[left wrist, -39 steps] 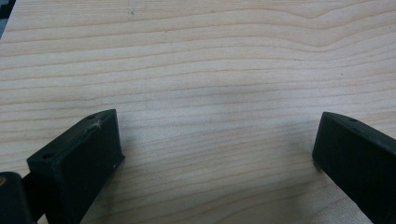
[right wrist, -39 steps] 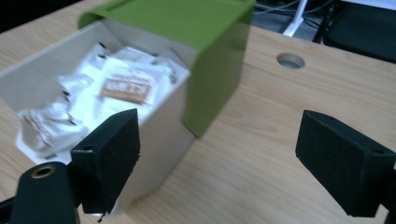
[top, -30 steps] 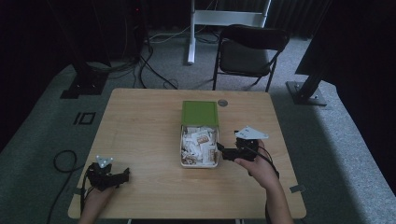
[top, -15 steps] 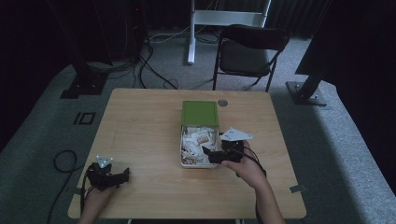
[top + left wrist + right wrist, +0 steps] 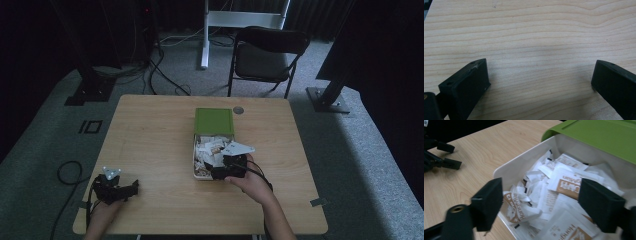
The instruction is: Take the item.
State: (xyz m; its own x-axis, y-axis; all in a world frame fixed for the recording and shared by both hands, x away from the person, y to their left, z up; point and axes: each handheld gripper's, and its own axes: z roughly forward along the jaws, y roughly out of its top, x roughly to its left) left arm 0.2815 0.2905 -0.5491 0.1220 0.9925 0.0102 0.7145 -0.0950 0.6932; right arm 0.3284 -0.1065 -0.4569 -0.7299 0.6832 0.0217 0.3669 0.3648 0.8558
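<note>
Right gripper view: right gripper hovered over sachets in box mid-table, jaws wide but just closing, nothing gripped, lined up for a pick. Left gripper idled wide at table's near-left corner.

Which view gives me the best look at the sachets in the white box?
The right gripper view: the sachets lie close up between the open jaws, with brown printing legible. The high view shows them as a small white heap, partly covered by the right gripper. The left gripper view looks at bare table.
</note>
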